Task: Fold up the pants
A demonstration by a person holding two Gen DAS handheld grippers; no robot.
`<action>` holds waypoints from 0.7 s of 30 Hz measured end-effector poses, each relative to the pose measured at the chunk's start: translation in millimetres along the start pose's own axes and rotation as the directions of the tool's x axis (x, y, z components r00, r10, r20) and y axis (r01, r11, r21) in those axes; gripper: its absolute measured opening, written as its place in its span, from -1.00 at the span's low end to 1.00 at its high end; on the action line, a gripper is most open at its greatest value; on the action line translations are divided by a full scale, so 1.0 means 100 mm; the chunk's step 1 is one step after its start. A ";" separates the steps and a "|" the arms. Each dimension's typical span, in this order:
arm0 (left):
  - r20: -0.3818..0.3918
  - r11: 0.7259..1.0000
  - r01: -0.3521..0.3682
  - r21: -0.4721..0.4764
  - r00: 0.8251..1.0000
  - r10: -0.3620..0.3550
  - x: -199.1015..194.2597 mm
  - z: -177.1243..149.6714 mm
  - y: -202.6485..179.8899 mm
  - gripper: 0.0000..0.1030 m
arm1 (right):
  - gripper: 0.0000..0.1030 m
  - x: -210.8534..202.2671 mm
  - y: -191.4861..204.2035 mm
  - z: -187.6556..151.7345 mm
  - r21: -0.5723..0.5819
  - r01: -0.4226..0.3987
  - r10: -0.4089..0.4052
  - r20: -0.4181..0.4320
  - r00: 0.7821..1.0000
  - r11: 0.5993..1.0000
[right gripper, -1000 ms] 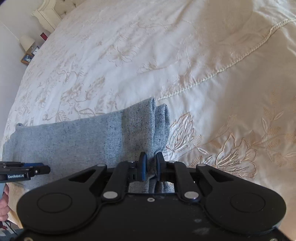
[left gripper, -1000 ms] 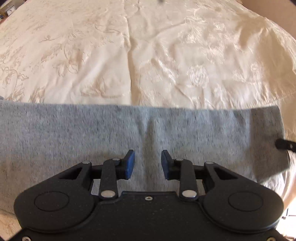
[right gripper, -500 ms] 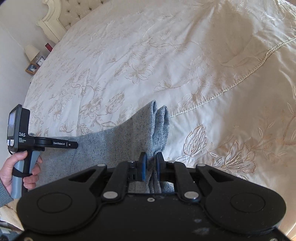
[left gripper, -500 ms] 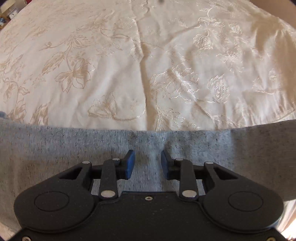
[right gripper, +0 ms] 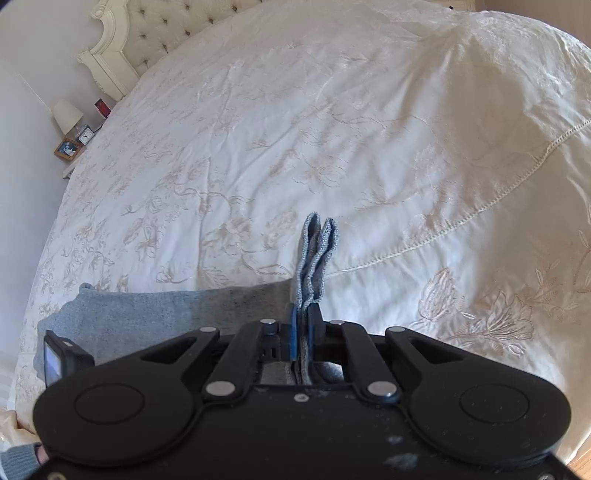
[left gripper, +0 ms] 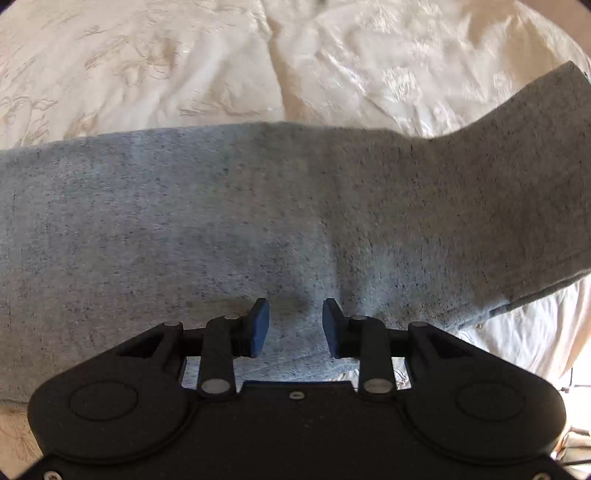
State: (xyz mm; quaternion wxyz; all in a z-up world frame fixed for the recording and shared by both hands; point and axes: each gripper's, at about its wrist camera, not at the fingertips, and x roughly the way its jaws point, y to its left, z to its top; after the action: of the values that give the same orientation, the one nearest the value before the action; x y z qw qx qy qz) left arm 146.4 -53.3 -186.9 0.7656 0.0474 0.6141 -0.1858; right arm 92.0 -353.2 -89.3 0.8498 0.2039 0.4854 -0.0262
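Observation:
Grey knit pants (left gripper: 258, 221) lie stretched across the cream bedspread (left gripper: 184, 66), their right end lifted up toward the right edge of the left wrist view. My left gripper (left gripper: 295, 321) is open, its blue pads just above the fabric near the pants' near edge, holding nothing. My right gripper (right gripper: 305, 325) is shut on the pants' leg ends (right gripper: 316, 254), which stand up in a doubled fold above the pads. The rest of the pants (right gripper: 166, 310) trails left and down to the bed.
The embroidered bedspread (right gripper: 332, 147) covers the whole bed. A tufted headboard (right gripper: 147, 33) and a nightstand with lamp and clock (right gripper: 72, 129) are at far left. The left gripper's body (right gripper: 59, 354) and a hand show at the lower left.
My right gripper has lifted the leg ends higher off the bed. My left gripper has moved forward over the pants, with more grey fabric under it, still open.

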 end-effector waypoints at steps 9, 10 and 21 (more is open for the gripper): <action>0.051 0.991 0.010 -0.132 0.999 -0.004 -0.50 -0.20 1.26 -0.23 | -0.88 -0.06 1.42 -0.03 -0.088 -0.079 0.084 0.056 0.995 0.993; 0.055 0.989 0.005 -0.149 0.998 0.003 -0.53 -0.22 1.40 -0.23 | -0.88 -0.03 1.63 -0.06 -0.105 -0.094 0.100 0.054 0.994 0.990; 0.026 0.965 -0.071 -0.252 0.996 0.080 -0.71 -0.60 2.42 -0.23 | -0.76 1.41 3.27 -0.81 -0.192 -0.211 0.188 -0.130 0.974 0.959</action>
State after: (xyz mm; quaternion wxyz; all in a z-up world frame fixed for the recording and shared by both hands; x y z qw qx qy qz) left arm 161.7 205.0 -170.6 0.7829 -0.0295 0.6166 -0.0781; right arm 179.1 -2.4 -138.5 0.8363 0.1645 0.5088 0.1210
